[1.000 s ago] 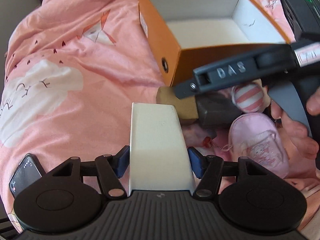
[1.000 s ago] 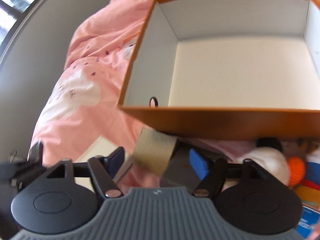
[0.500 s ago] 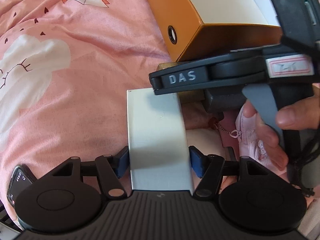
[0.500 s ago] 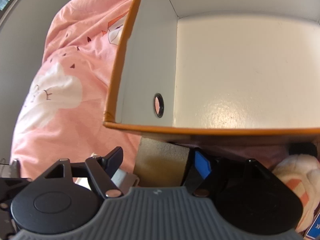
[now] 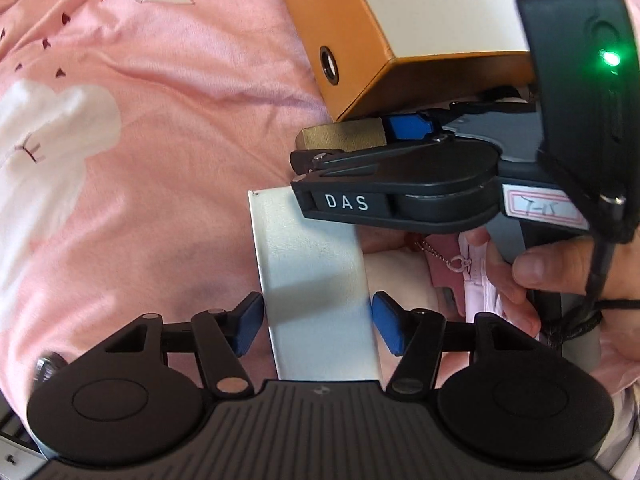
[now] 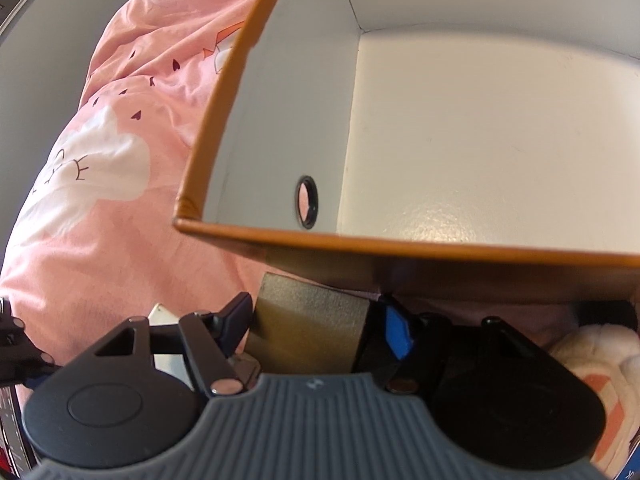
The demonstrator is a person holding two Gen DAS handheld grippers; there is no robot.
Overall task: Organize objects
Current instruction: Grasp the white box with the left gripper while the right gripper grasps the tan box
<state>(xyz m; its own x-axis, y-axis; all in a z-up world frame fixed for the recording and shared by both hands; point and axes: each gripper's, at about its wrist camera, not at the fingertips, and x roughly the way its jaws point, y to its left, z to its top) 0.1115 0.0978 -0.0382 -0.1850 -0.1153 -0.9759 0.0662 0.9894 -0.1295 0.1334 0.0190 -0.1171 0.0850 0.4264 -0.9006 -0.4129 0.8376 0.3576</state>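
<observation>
Jaws of both grippers clamp flat boxes: white (image 5: 316, 280), matte olive (image 6: 308, 324).

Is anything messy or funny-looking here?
Yes. The orange box has nothing inside, while soft toys and a little pink backpack lie heaped on the pink blanket beside it. The left gripper holds a white box; the right gripper holds a tan block.

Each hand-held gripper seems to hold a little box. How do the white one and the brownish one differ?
The white box is pale, smooth and long; the olive-brown box is dark, matte and looks shorter. The white box lies lower over the pink bedding; the olive-brown box sits against the orange box. Both are rectangular and gripped by their sides.
</observation>
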